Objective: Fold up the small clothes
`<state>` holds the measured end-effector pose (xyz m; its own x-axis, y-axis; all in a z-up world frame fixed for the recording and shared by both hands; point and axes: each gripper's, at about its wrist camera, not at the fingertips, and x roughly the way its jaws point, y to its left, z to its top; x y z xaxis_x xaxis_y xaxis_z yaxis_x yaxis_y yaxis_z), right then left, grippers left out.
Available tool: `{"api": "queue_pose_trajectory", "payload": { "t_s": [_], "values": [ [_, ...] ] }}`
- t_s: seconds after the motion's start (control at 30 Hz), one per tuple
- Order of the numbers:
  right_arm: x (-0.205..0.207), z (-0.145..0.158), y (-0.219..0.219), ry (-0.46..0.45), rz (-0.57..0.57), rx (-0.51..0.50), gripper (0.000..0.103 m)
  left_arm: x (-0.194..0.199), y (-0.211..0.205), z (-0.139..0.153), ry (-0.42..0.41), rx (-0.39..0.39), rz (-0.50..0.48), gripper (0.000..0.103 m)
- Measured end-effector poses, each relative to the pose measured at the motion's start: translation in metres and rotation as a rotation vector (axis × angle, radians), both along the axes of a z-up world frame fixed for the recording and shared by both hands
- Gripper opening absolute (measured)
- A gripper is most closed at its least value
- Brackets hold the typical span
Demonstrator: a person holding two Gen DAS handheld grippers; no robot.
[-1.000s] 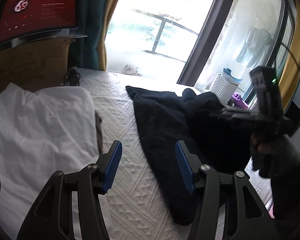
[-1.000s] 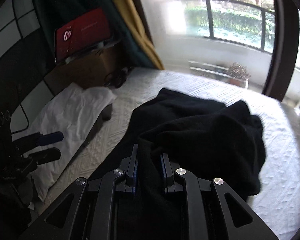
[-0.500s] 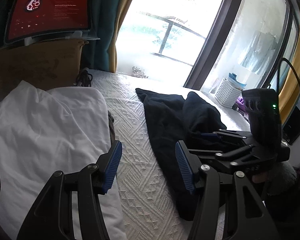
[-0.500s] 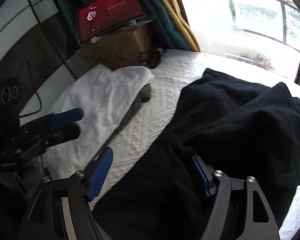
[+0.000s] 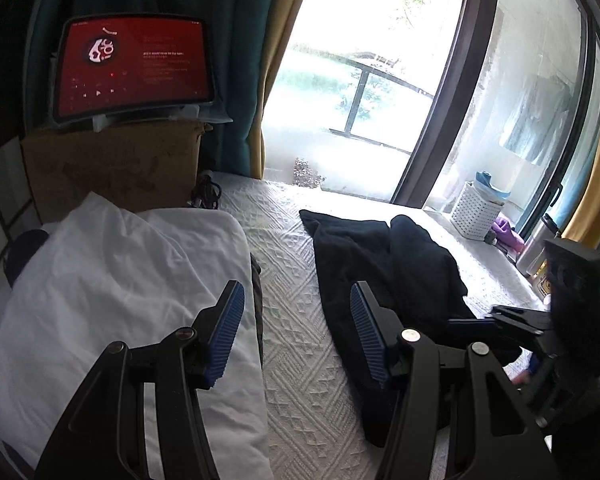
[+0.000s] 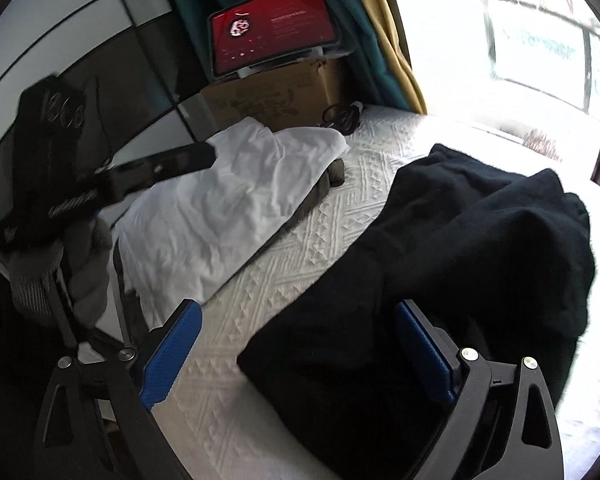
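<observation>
A dark navy garment lies crumpled on the white textured bedspread; it also fills the right half of the right wrist view. My left gripper is open and empty, above the bedspread between a white folded cloth and the garment. My right gripper is open and empty, its jaws wide apart over the garment's near corner. It shows at the right edge of the left wrist view, and the left gripper shows at the left of the right wrist view.
A white folded cloth lies on the left over a dark olive item. A cardboard box with a red-screened tablet stands at the back. A white basket and a metal bottle stand by the window.
My right gripper opened and let go of the dark garment, which now lies on the bed, then drew back. My left gripper stayed open and pulled back a little.
</observation>
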<state>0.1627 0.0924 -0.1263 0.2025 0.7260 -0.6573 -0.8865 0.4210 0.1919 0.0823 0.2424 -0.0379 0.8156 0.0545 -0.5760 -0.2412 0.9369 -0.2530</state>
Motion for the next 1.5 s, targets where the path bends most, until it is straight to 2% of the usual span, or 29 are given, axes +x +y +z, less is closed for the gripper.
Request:
{"api": "queue_pose_trajectory", "payload": {
  "t_s": [0.13,0.23,0.37,0.57,0.87,0.93,0.97,1.03,1.13,1.17,1.2,1.27,1.4,1.5],
  "values": [
    [-0.02,0.005,-0.012,-0.099,-0.012,-0.069,0.103,-0.002,-0.011,0.006,-0.01,0.017,-0.003,0.055],
    [-0.025,0.01,-0.032,-0.109,-0.029,-0.044,0.103,0.0,-0.022,0.009,-0.008,0.024,-0.017,0.055],
    [-0.013,0.016,-0.073,-0.112,-0.131,-0.002,0.103,0.01,-0.045,0.007,0.011,0.027,-0.064,0.055],
    [0.02,0.009,-0.141,-0.077,-0.331,0.032,0.103,0.045,-0.1,-0.007,0.07,0.018,-0.222,0.055],
    [0.045,-0.006,-0.218,-0.036,-0.507,0.079,0.103,0.08,-0.201,-0.019,0.161,-0.003,-0.496,0.055],
    [0.048,-0.01,-0.232,-0.029,-0.539,0.09,0.103,0.083,-0.216,-0.023,0.193,0.019,-0.517,0.062],
    [0.049,-0.012,-0.238,-0.025,-0.554,0.095,0.103,0.084,-0.221,-0.026,0.207,0.036,-0.516,0.071],
    [0.049,-0.015,-0.248,-0.018,-0.572,0.102,0.103,0.086,-0.229,-0.031,0.228,0.086,-0.501,0.073],
    [0.048,-0.017,-0.253,-0.013,-0.573,0.109,0.103,0.085,-0.235,-0.042,0.246,0.22,-0.462,0.072],
    [0.046,-0.018,-0.253,-0.014,-0.568,0.108,0.103,0.083,-0.233,-0.043,0.238,0.239,-0.452,0.066],
    [0.045,-0.019,-0.253,-0.015,-0.565,0.108,0.103,0.08,-0.229,-0.044,0.222,0.247,-0.447,0.037],
    [0.043,-0.019,-0.252,-0.015,-0.559,0.109,0.103,0.073,-0.216,-0.043,0.222,0.212,-0.441,0.013],
    [0.04,-0.019,-0.248,-0.012,-0.555,0.112,0.103,0.05,-0.183,-0.031,0.178,0.177,-0.363,0.008],
    [0.038,-0.02,-0.238,-0.013,-0.534,0.107,0.103,0.03,-0.162,-0.028,0.19,0.176,-0.318,0.008]
  ]
}}
